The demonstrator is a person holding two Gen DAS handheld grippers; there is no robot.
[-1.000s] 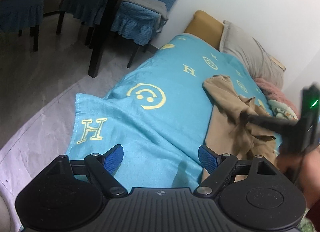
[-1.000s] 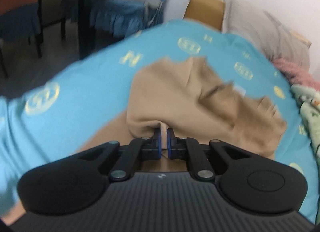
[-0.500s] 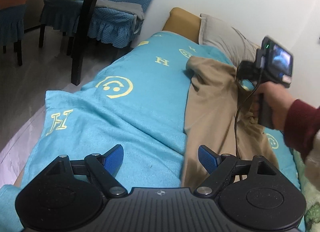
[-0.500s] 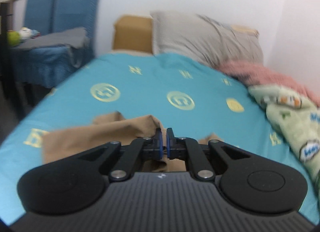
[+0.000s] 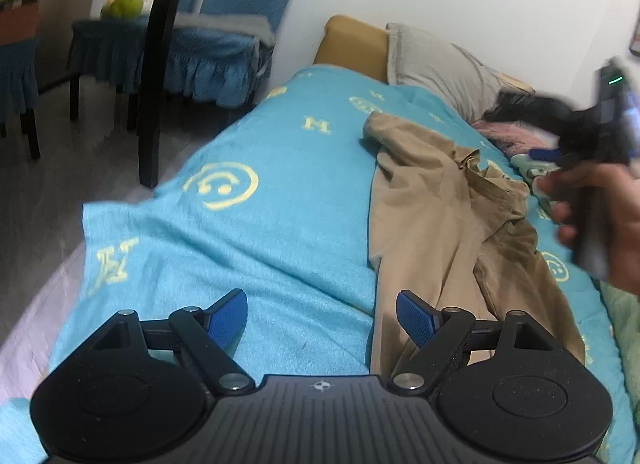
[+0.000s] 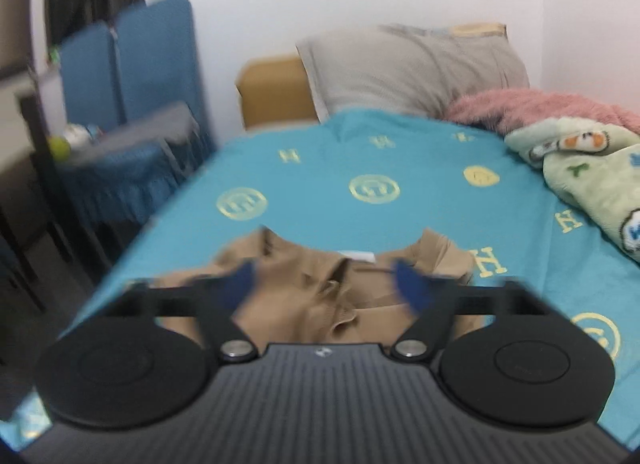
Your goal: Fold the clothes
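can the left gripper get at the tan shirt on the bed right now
Probably yes. The left gripper is open just above the blue blanket, and the tan shirt lies uncovered by its right finger, nothing between.

Below my jaws: a bed covered by a turquoise blanket (image 5: 288,224). On it lie the tan garment (image 5: 432,216), a grey pillow (image 6: 412,68), and pink (image 6: 540,104) and green (image 6: 592,168) fleece blankets.

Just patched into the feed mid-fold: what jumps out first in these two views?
The turquoise bedspread with yellow smiley and H prints fills both views. A crumpled tan garment lies along its right half, collar towards the pillows in the right wrist view. Both claws, left and right, are open above it, gripping nothing.
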